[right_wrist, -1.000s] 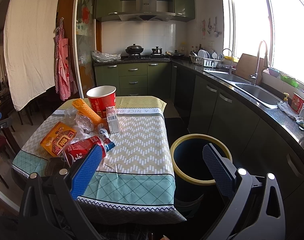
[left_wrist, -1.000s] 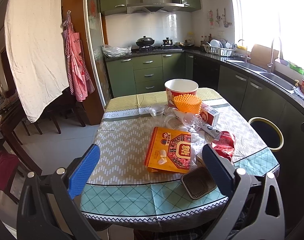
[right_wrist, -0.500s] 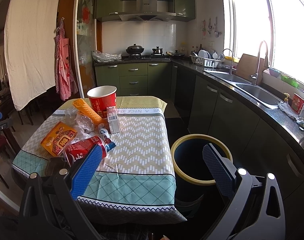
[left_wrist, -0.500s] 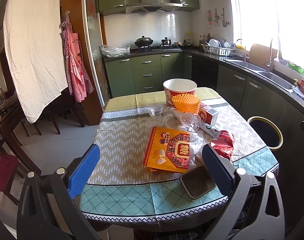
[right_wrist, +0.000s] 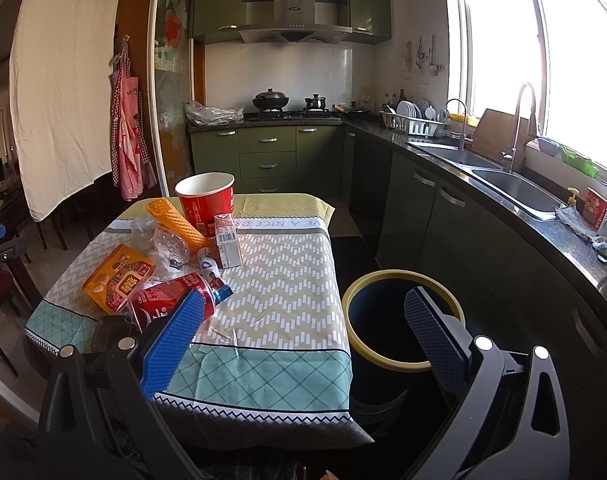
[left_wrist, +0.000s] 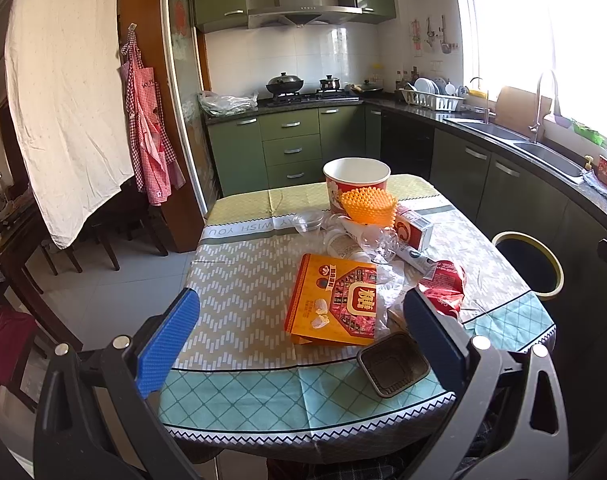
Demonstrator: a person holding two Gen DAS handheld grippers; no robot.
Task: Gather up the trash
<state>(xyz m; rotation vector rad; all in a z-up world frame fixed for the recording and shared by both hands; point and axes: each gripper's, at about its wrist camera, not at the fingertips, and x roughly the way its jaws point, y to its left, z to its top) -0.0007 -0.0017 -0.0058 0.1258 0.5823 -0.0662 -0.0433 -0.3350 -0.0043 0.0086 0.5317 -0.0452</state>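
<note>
The left hand-held gripper (left_wrist: 301, 330) hangs over the near edge of the desk (left_wrist: 239, 292), its blue pads spread wide with nothing between them. The right hand-held gripper (right_wrist: 303, 334) is likewise released and empty, held off the desk's right corner, with one pad in front of the trash pile and the other in front of the bin.

The trash sits bunched on the right half of the patterned tablecloth. Nearest the left gripper lies a small dark square tray (left_wrist: 393, 364), just beside the right pad, and behind it a flat orange snack box (left_wrist: 335, 300) lies face up. A crushed red soda can (right_wrist: 171, 300) lies on its side to the right of the box (in the right wrist view the gripper's left pad covers part of it). Crumpled clear plastic (left_wrist: 377, 240) and a tube (left_wrist: 413, 256) fill the middle of the heap, touching the box's far edge. Further back stand a small red and white carton (right_wrist: 228, 241), an orange bristled brush (left_wrist: 367, 206) leaning on the pile, and a tall red paper bucket (right_wrist: 207, 202), upright and open.

A round bin with a yellow rim (right_wrist: 403, 318) stands on the floor, just beside the desk's right edge, its mouth unobstructed. Green kitchen cabinets (right_wrist: 263, 152) and a sink (right_wrist: 515, 190) lie beyond.
</note>
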